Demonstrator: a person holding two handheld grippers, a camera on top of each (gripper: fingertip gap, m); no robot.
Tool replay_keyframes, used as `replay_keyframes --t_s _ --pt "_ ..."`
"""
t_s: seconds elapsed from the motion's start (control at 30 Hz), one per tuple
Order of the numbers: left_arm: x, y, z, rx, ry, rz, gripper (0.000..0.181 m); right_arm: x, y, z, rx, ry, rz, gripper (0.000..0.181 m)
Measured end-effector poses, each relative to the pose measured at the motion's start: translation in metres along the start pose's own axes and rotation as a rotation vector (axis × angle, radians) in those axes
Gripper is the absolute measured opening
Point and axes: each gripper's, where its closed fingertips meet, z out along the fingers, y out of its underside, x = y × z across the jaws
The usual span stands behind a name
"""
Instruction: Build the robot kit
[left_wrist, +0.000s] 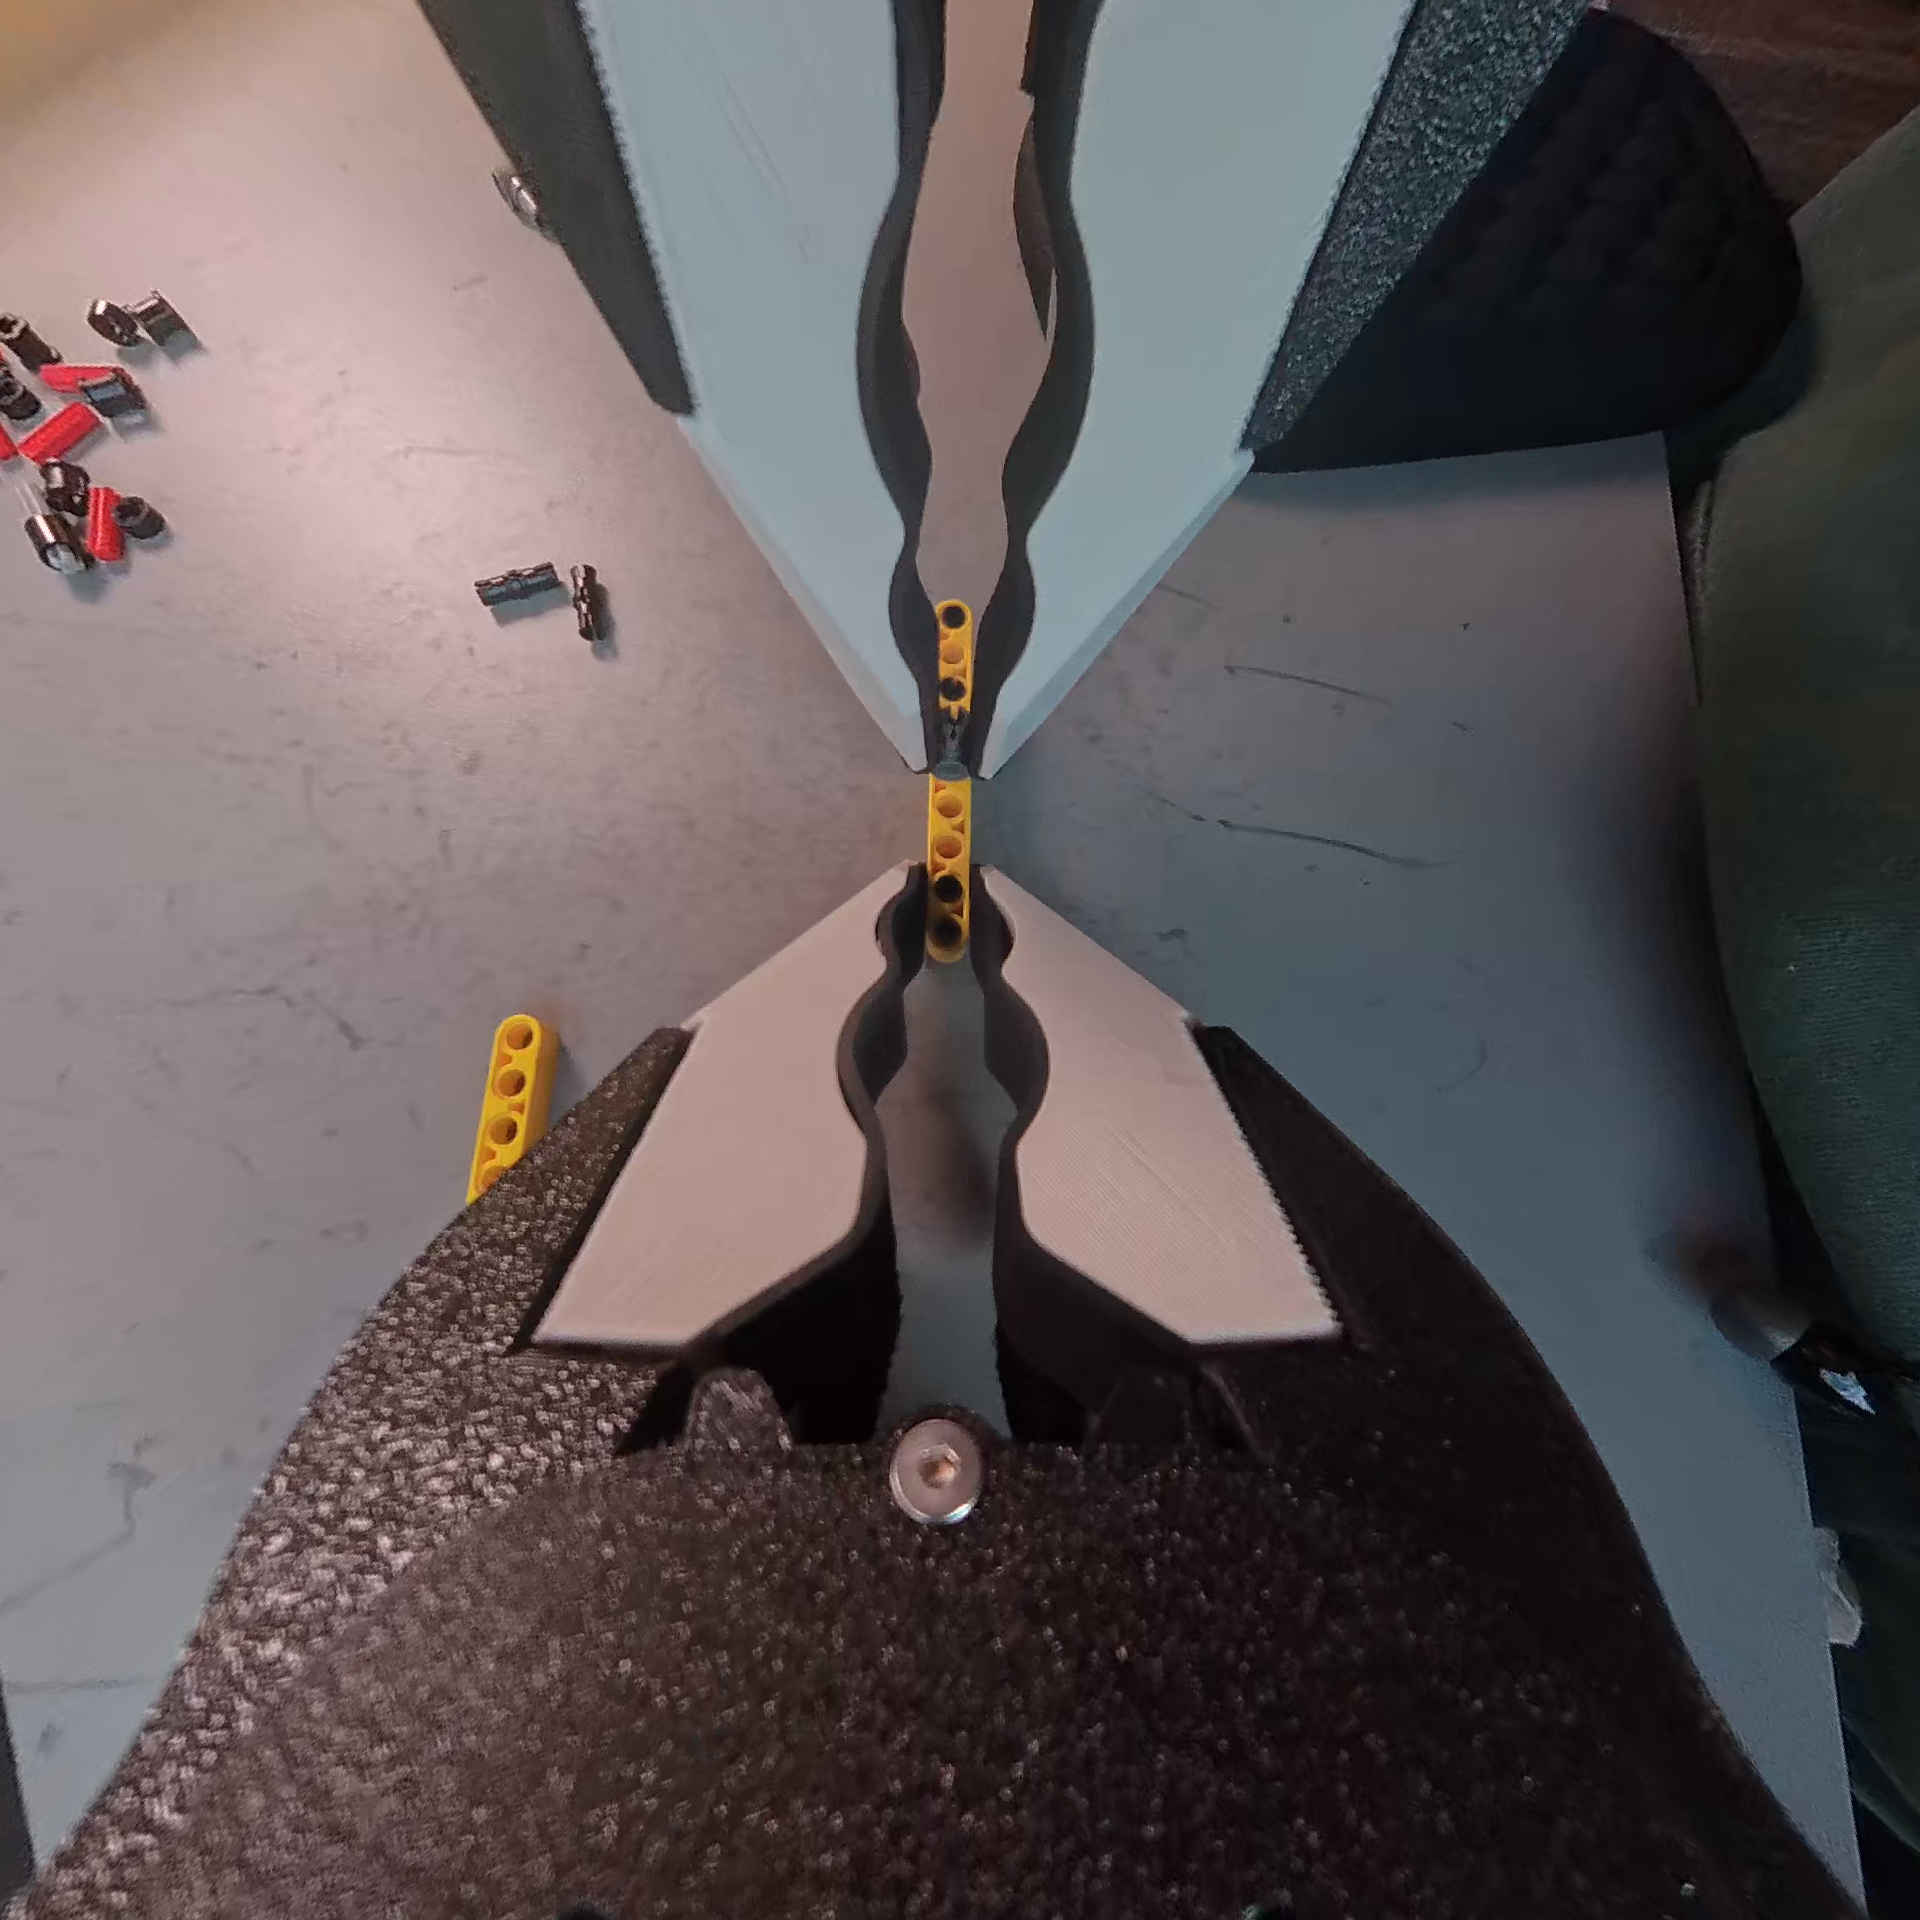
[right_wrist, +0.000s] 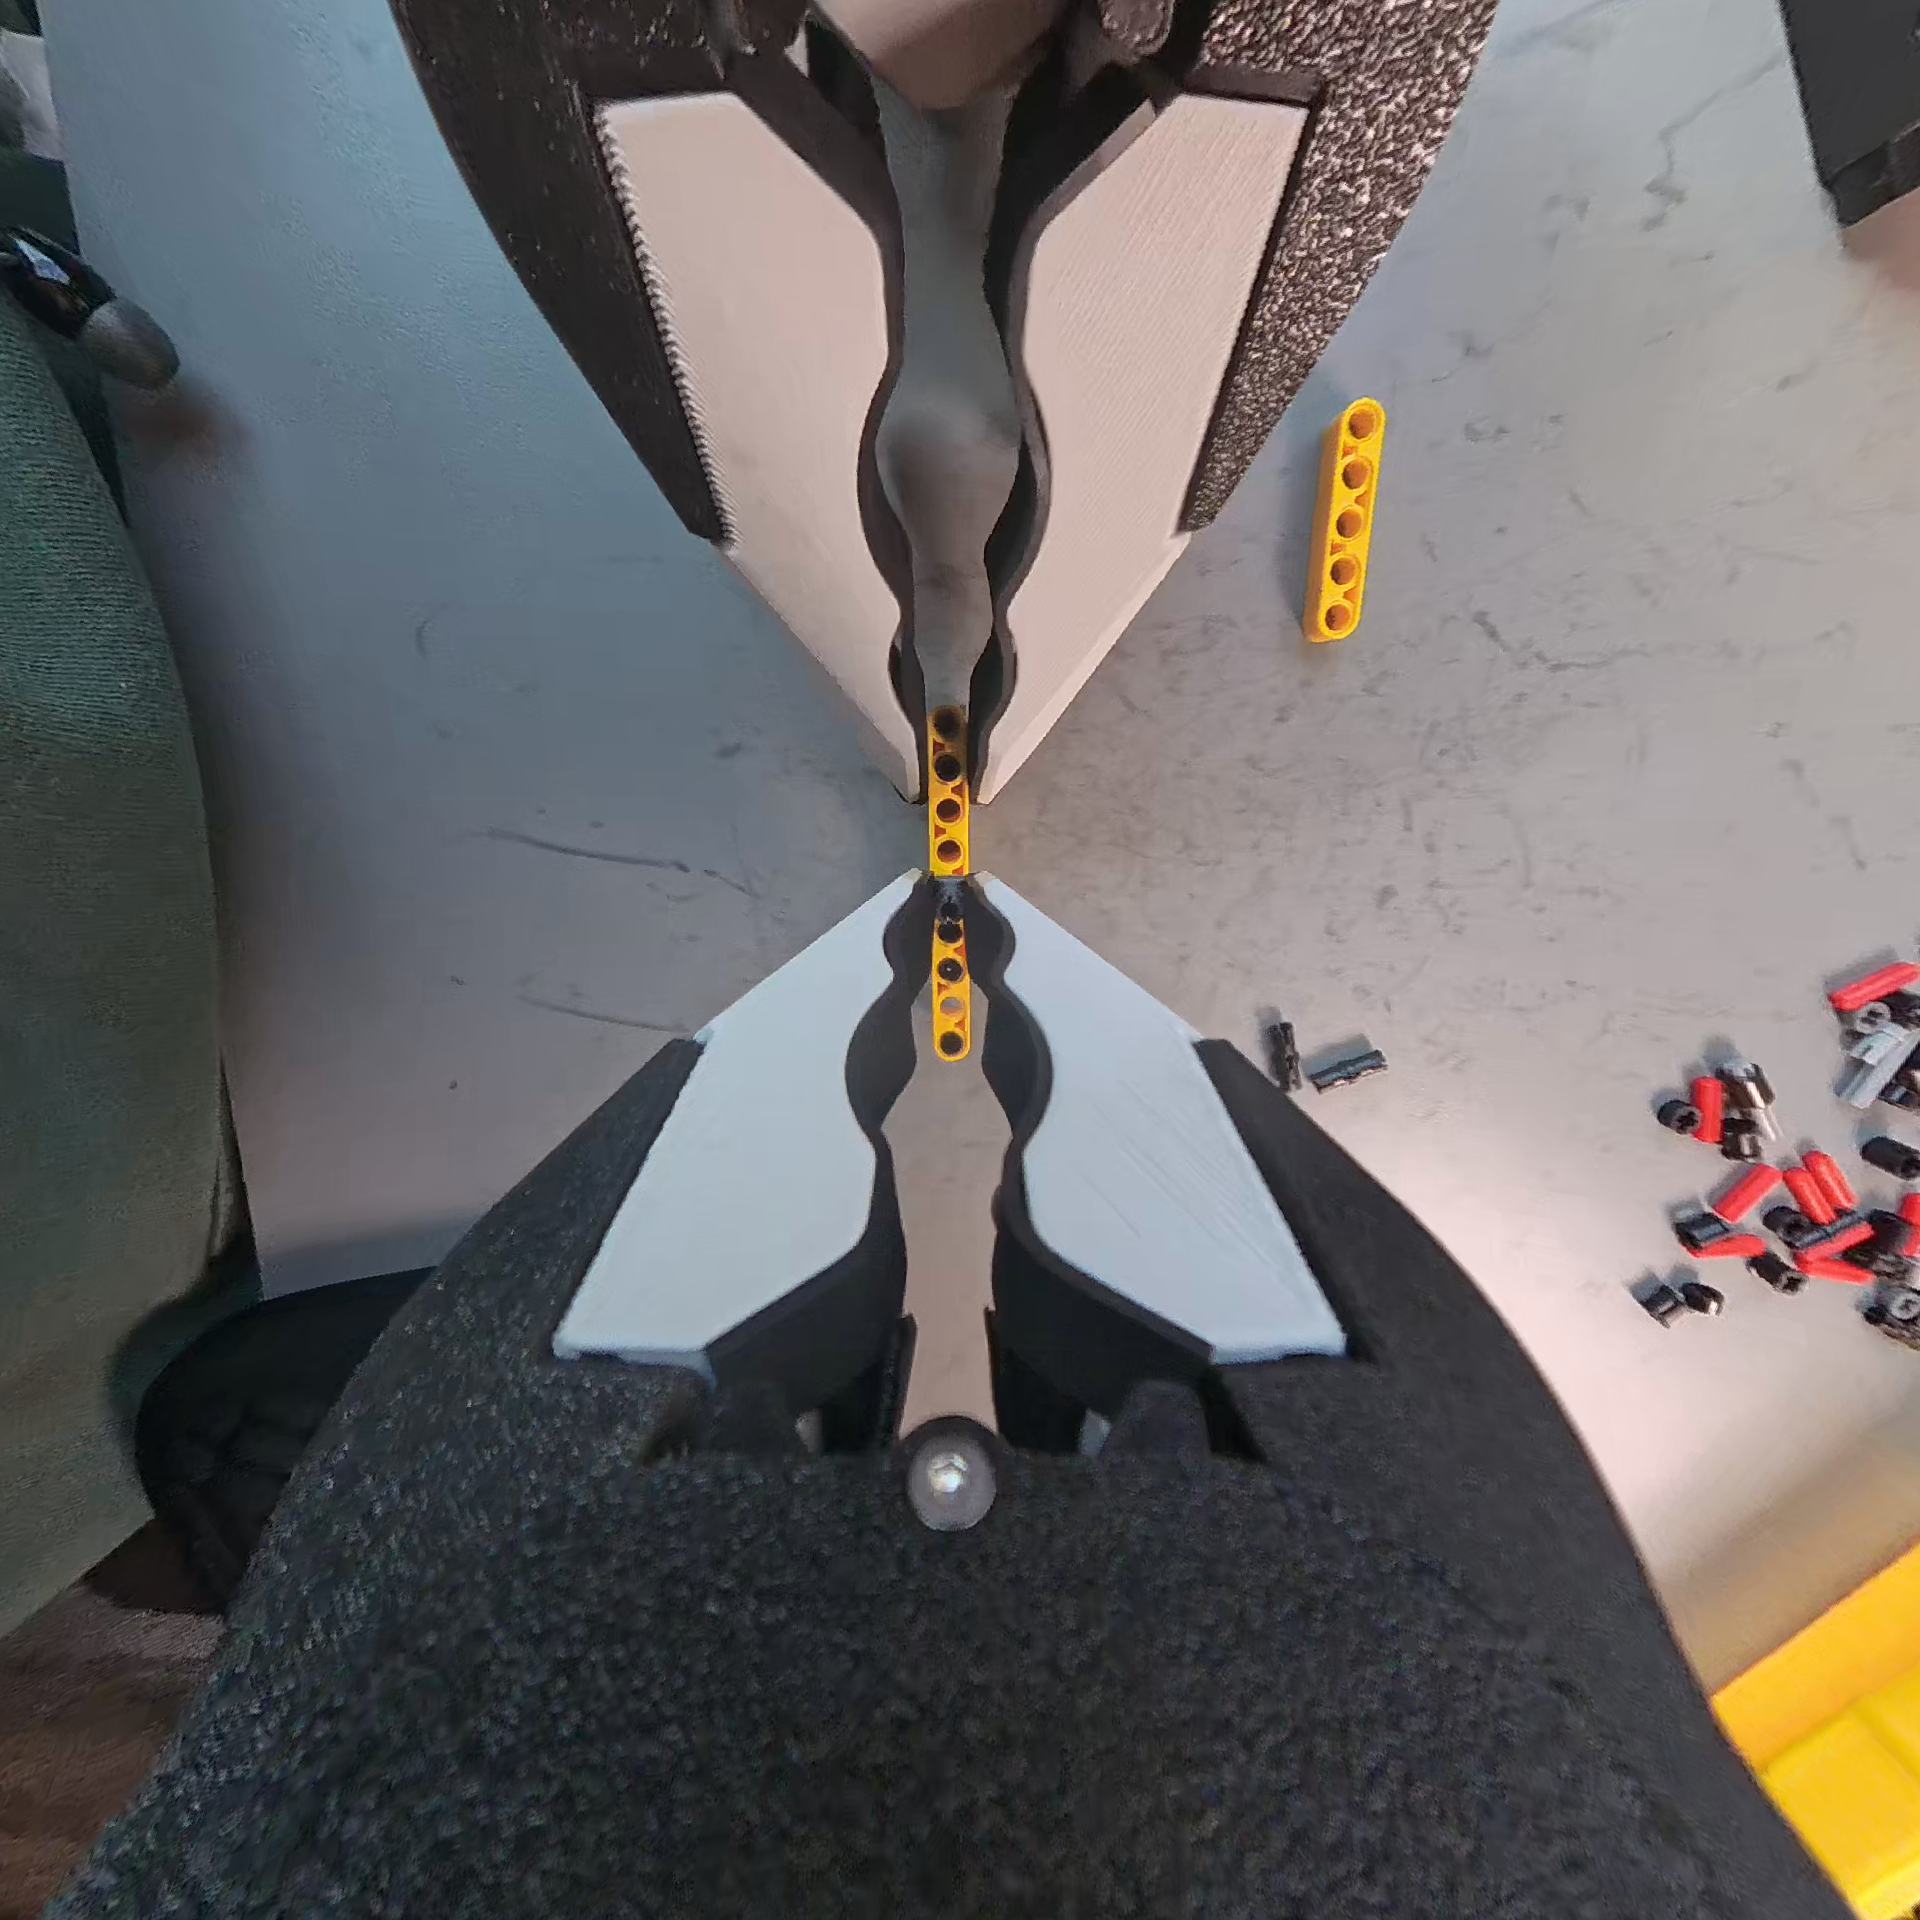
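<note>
Far to the left of the left tool (left_wrist: 948, 883), a heap of red and black pins (left_wrist: 73, 436) lies on the counter (left_wrist: 312, 831), with two black pins (left_wrist: 545, 601) nearer and a loose beam (left_wrist: 509, 1101) just beside the tool's left finger. The left tool is clenched on a yellow beam (left_wrist: 948, 831) held above the counter. Tip to tip with it, the right tool (left_wrist: 948, 767) grips a second beam (left_wrist: 956, 649), the two beams meeting end to end at what looks like a dark pin, with green fabric (left_wrist: 1818, 779) to the right.
</note>
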Motion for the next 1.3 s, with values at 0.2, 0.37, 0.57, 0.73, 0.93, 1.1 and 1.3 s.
replay_keyframes --t_s 0.2,0.37,0.57,0.73,0.93,1.1,1.3 --pt "0.0 0.0 0.0 0.0 0.008 -0.006 0.007 0.0 0.0 0.001 0.001 -0.004 -0.033 0.004" --pt "0.0 0.0 0.0 0.0 0.005 -0.008 0.007 0.0 0.0 0.001 0.08 0.015 0.033 0.005" --pt "-0.001 0.002 -0.002 -0.002 -0.015 0.018 0.007 0.002 -0.004 -0.001 0.307 0.019 0.125 0.006" --pt "-0.005 0.004 -0.003 -0.006 -0.004 -0.011 0.007 0.009 0.001 -0.004 0.465 0.081 0.08 0.011" --pt "-0.005 0.003 -0.003 -0.006 0.094 -0.119 0.007 0.01 0.009 -0.013 0.55 0.181 -0.107 0.017" --pt "-0.009 0.002 -0.003 -0.005 0.136 -0.177 0.007 0.016 0.011 -0.002 0.49 0.207 -0.191 0.019" --pt "-0.015 0.001 -0.004 0.002 0.153 -0.225 0.008 0.02 0.011 0.001 0.492 0.097 -0.146 0.007"
